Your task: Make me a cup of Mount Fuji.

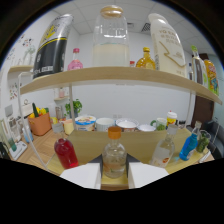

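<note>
Between my two white gripper fingers (114,176), low centre of the frame, stands a clear glass bottle with an orange cap (114,156). It is upright, long axis vertical, cap up. The fingers sit close on both flanks, but I cannot tell whether they press on the glass. Left of it stands a squat clear bottle of red liquid (65,151), upright; to the right are a clear tilted-looking bottle (163,150) and a blue bottle (189,145). All rest on a pale wooden counter (90,140). Across the upper frame runs a wooden shelf (120,76) carrying a black-and-white carton (52,46), a big clear jar of milky liquid (110,37) and a white carton (167,44). White round tubs (105,123) line the counter's back.
</note>
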